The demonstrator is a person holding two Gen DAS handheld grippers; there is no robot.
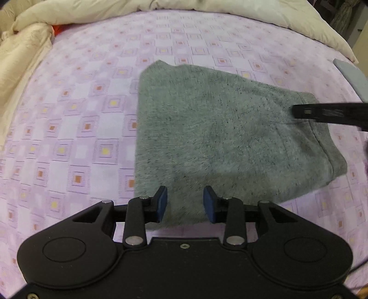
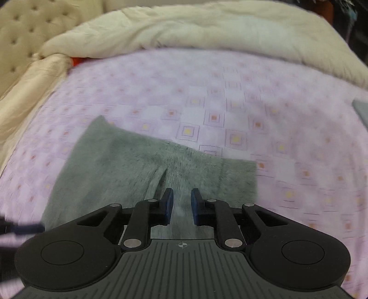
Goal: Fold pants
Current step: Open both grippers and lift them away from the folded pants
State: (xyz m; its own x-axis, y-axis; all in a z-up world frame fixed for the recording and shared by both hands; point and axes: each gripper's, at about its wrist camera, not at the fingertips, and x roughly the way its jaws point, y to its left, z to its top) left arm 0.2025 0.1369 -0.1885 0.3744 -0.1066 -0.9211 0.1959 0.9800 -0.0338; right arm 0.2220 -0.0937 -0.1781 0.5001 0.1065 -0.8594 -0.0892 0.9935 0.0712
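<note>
Left wrist view alone shows the pants' hem; both grippers' jaws stand spread, pinching nothing.

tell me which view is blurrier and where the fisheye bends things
Right wrist view: heavy motion blur smears the grey pants and the purple sheet. Left wrist view: sharper, sheet squares readable, mild blur on the pants' near edge. Both views: the sheet's pattern curves toward the corners.

We see open purple bed sheet left of folded pants, passable. Cream duvet heaped along top and upper left blocks there. Grey flat object at right edge. Right hand-held gripper intrudes from right, over pants.
</note>
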